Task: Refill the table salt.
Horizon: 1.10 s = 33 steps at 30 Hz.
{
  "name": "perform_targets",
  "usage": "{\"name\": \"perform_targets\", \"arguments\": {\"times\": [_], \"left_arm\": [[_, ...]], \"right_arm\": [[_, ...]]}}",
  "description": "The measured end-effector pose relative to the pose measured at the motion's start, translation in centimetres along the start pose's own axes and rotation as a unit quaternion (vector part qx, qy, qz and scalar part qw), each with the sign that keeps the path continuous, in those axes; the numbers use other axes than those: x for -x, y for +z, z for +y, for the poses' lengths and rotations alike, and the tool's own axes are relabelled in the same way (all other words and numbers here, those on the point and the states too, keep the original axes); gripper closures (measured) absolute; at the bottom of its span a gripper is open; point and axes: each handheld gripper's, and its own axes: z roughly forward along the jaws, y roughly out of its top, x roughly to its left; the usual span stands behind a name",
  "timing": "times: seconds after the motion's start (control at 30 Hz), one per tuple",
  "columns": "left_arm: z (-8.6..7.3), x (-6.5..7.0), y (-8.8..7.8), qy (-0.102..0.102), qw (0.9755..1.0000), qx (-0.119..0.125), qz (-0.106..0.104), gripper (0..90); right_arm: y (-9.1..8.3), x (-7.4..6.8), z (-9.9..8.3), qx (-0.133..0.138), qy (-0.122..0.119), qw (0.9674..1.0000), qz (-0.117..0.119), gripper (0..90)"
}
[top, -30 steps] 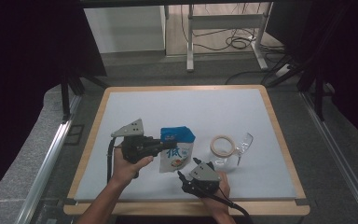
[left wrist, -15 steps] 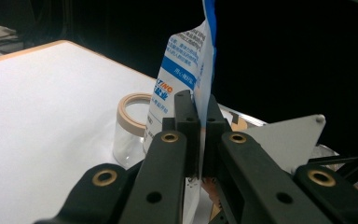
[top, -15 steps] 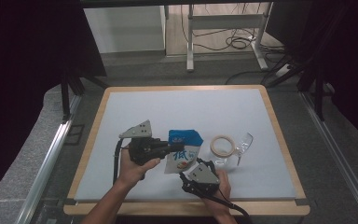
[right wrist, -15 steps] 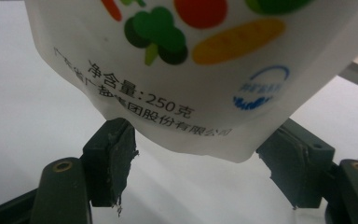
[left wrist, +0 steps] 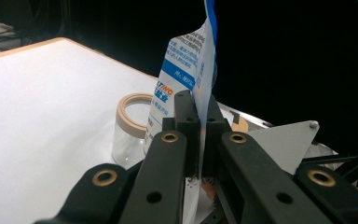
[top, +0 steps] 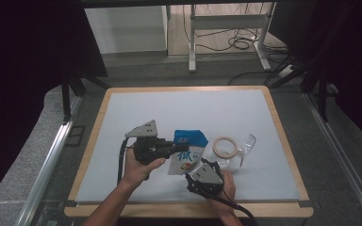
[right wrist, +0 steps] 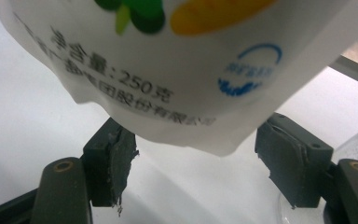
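Note:
A white and blue pouch is held just above the white board. My left gripper is shut on its left edge, and in the left gripper view the jaws pinch the thin seam of the pouch. My right gripper sits just in front of the pouch's lower end. Its jaws are open and wide apart, and the pouch's bottom hangs just above them without touching the pads.
A clear jar with a tan rim lies just right of the pouch, also seen as the jar past the left jaws. The white board has a wooden frame; dark floor and rails surround it.
My left gripper has shifted slightly to the right, carrying the pouch with it. The right gripper has stayed where it was.

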Motion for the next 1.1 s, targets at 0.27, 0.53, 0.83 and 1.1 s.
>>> {"name": "perform_targets", "arguments": {"times": [0.27,0.53,0.83,1.1], "left_arm": [[0.2,0.1,-0.5,-0.002,1.0000,0.007,-0.005,90.0],[0.6,0.4,-0.6,0.000,0.9999,0.010,-0.012,90.0],[0.6,-0.1,0.9,-0.016,0.9997,0.003,-0.020,90.0],[1.1,-1.3,1.9,-0.032,0.9992,-0.009,-0.022,90.0]], "right_arm": [[0.0,0.2,-0.2,-0.003,-0.003,1.0000,-0.006,29.8],[-0.1,0.2,0.1,0.005,-0.004,1.0000,-0.006,29.8],[-0.2,-0.1,0.2,0.019,-0.006,0.9998,0.006,36.1],[-0.5,0.1,-0.2,0.009,0.021,0.9990,0.038,39.1]]}}
